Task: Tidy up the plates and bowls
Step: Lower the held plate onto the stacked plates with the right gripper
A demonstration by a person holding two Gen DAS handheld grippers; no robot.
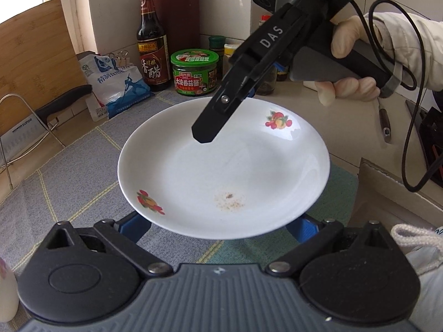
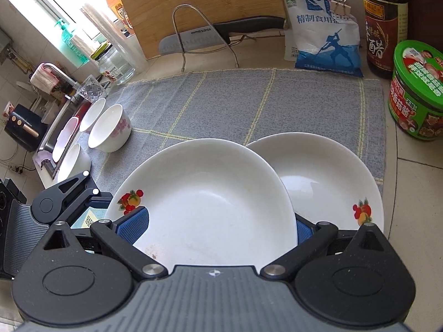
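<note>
Plate (image 2: 210, 193) held off the cloth (image 2: 235, 102), right tool (image 2: 216, 229) clamping its rim; second plate (image 2: 326, 177) at 3 o'clock. Left tool (image 1: 221, 229): grip undeterminable. Bowls (image 2: 109, 128) at 10 o'clock.

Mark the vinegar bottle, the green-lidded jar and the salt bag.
vinegar bottle (image 1: 151, 63): left wrist view, on its front label.
green-lidded jar (image 1: 194, 78): left wrist view, on its side label.
salt bag (image 2: 328, 36): right wrist view, on its printed front.

Two plates (image 2: 210, 193) (image 2: 326, 177) overlapping on mat (image 2: 249, 105); bowls (image 2: 109, 128) left; jar (image 2: 418, 91) right.
</note>
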